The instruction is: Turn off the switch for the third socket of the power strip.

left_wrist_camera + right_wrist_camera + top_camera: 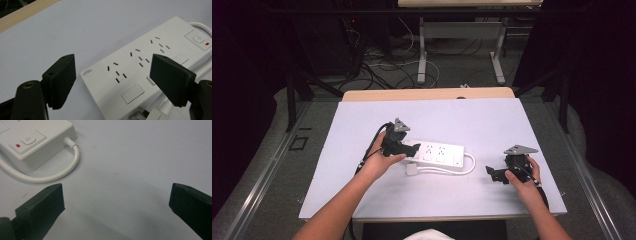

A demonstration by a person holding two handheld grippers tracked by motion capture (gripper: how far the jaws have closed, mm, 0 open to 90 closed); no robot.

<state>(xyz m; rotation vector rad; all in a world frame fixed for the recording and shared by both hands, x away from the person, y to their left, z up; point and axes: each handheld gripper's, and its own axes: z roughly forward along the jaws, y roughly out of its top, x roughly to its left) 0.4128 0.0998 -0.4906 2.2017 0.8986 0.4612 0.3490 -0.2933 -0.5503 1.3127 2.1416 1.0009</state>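
The power strip lies flat on the tabletop, long axis running from the left gripper toward the right gripper. Its switch end, where the cord exits, points toward the right gripper. The left gripper is released, jaws straddling the strip's near end. The right gripper is released, well apart from the strip.
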